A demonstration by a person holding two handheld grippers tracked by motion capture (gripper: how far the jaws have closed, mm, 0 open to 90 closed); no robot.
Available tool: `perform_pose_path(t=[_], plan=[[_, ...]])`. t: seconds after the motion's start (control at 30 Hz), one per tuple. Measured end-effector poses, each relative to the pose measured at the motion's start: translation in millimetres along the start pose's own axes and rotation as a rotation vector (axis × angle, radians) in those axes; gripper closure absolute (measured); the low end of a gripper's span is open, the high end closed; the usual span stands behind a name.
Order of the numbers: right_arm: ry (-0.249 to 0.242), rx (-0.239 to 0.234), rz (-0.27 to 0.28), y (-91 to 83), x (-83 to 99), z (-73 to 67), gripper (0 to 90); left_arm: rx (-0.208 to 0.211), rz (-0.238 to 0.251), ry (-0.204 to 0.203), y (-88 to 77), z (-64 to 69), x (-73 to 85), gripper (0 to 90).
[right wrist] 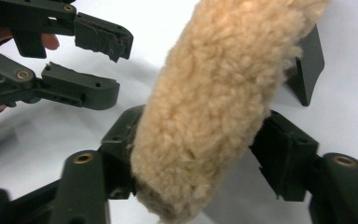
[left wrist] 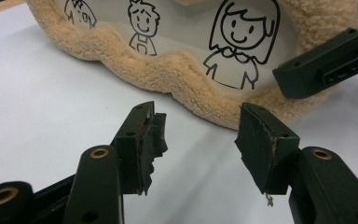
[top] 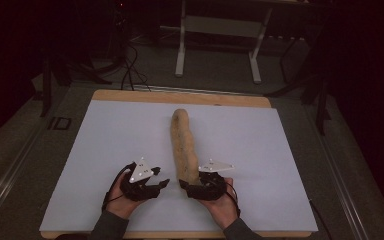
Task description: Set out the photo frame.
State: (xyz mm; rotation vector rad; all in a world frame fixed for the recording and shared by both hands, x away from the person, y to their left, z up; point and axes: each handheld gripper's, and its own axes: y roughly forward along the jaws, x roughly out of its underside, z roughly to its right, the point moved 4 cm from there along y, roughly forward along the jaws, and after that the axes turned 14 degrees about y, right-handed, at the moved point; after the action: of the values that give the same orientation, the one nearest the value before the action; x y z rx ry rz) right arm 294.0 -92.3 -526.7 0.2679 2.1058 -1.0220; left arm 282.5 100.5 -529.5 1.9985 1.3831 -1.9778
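A long tan fleece pouch (top: 182, 142) lies lengthwise on the white mat (top: 105, 150), its near end toward me. In the left gripper view the fleece pouch (left wrist: 182, 74) shows a clear panel printed with cartoon figures. My right gripper (top: 190, 185) has its jaws on both sides of that near end. In the right gripper view the right gripper (right wrist: 200, 154) has both pads against the fleece pouch (right wrist: 214, 102). My left gripper (top: 162, 184) sits just left of the pouch; its jaws (left wrist: 200, 140) stand apart over bare mat with nothing between them. The left gripper (right wrist: 112, 60) points toward the pouch.
The mat covers a wooden tabletop (top: 180, 96). Beyond the far edge stand a white desk frame (top: 217, 45) and cables (top: 130, 75) on a dark floor. A dark flap (right wrist: 307, 70) shows beside the pouch in the right gripper view.
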Motion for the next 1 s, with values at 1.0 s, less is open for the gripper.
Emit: perform_pose_path(t=[1.0], plan=[[-0.033, 0.010, -0.015, -5.4, 0.0, 3.1, 50.5, 0.007, 0.006, -0.002, 0.9, 1.0, -0.3, 47.4]])
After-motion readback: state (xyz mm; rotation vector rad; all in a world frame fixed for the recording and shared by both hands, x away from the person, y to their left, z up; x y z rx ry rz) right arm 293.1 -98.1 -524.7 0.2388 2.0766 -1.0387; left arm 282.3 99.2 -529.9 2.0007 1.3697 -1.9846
